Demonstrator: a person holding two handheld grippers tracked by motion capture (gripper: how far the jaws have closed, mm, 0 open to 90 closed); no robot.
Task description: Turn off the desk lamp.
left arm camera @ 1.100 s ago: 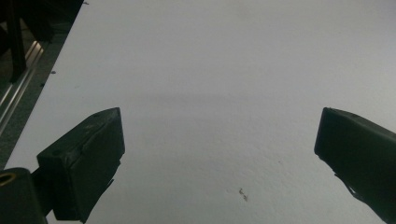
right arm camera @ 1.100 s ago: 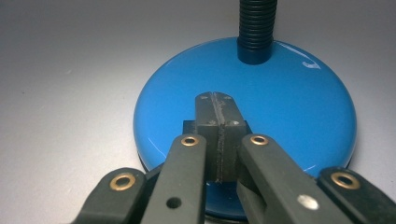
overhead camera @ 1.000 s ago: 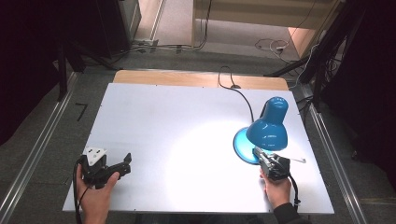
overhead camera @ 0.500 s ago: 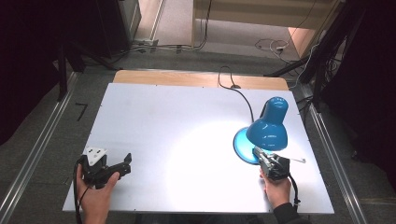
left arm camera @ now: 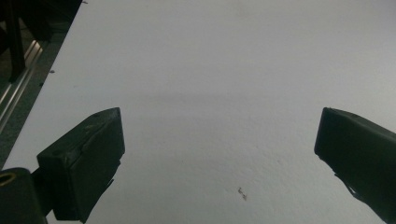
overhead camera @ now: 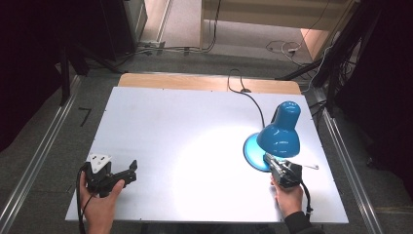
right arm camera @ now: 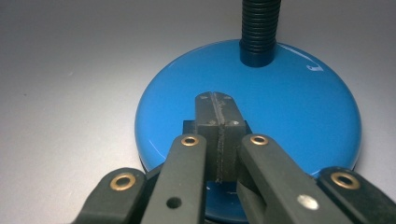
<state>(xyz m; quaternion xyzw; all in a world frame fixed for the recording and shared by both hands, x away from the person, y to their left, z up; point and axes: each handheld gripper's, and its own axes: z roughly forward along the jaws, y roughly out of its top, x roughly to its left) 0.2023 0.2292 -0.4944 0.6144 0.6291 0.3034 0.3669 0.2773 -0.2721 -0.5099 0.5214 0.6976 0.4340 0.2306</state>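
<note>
A blue desk lamp stands at the right of the white table, its shade bent down over its round base and throwing a pool of light on the tabletop. My right gripper is shut, its tips lying over the near part of the base, beside a small dark block on it. The black ribbed neck rises from the base's far side. Near the front left corner, my left gripper is held open over bare table, nothing between its jaws.
The lamp's black cord runs back over the table's far edge. A small white bit lies right of the right hand. A wooden strip borders the back; metal rails flank the table on the floor.
</note>
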